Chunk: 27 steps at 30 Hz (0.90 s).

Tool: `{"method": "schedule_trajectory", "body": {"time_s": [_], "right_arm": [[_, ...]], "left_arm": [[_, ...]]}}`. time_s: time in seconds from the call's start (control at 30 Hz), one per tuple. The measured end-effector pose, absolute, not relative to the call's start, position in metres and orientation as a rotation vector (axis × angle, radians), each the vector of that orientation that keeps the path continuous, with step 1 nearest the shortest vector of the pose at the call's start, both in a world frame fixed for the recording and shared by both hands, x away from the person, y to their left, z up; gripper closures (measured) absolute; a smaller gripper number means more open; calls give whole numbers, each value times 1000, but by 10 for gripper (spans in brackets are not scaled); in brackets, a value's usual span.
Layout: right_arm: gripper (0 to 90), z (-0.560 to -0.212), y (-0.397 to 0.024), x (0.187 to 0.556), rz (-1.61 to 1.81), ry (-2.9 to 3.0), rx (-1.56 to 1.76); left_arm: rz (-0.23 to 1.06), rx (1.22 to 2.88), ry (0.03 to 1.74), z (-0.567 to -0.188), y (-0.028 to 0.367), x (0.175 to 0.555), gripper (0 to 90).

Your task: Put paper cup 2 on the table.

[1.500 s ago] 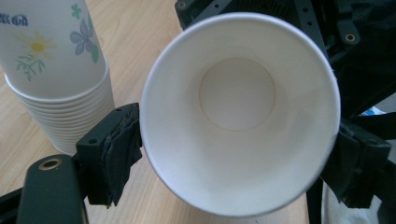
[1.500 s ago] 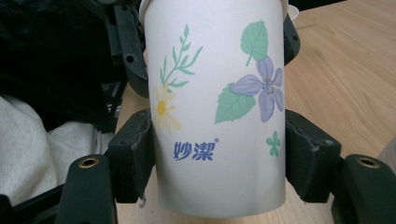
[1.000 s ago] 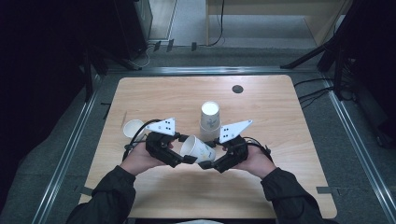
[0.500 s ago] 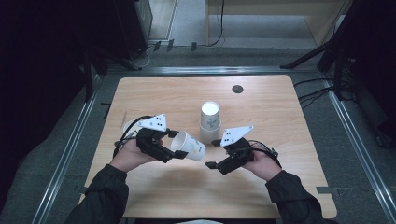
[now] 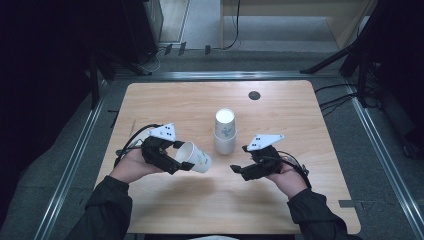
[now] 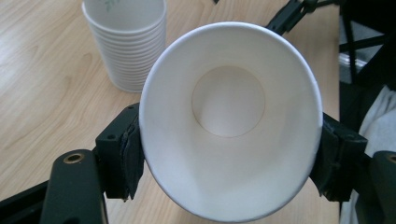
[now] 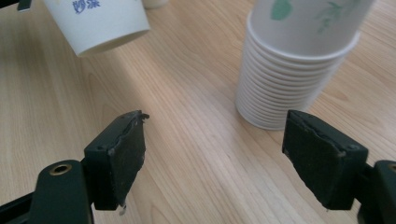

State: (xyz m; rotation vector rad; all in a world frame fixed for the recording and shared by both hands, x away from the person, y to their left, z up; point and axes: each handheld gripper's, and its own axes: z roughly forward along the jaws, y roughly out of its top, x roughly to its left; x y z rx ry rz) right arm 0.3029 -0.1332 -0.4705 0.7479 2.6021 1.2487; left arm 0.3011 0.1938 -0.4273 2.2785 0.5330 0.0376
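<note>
My left claw is clamped on a single white paper cup, one pad on each side of the wall near the rim. In the left gripper view the rim is squeezed out of round into an oval between the two pads, and the mouth faces back toward me, so the round bottom shows inside. The cup lies on its side in the grip, clear of the light wooden table, with its base pointing toward my right claw. Blue print shows on its outer wall in the right gripper view.

My right claw stands open with nothing between its pads; its jaws have just been opening. Bare table surface shows in the gap. It sits just across from the held cup's base, apart from it, not touching.

A tall stack of nested white paper cups with green leaf print stands upright on the table, just beyond both claws and between them. From my right claw it is ahead and to the outer side of the right pad; from my left claw it is ahead and to the left of the held cup. Neither claw touches the stack.
</note>
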Motion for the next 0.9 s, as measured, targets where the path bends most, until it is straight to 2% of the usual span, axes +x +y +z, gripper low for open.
{"method": "schedule_trajectory", "body": {"time_s": [0.3, 0.9], "right_arm": [[218, -467, -151, 316, 1281, 2524, 825], [217, -469, -154, 326, 1270, 2538, 822]], "left_arm": [[62, 2303, 561, -425, 211, 302, 244], [103, 2302, 617, -418, 247, 297, 243]]}}
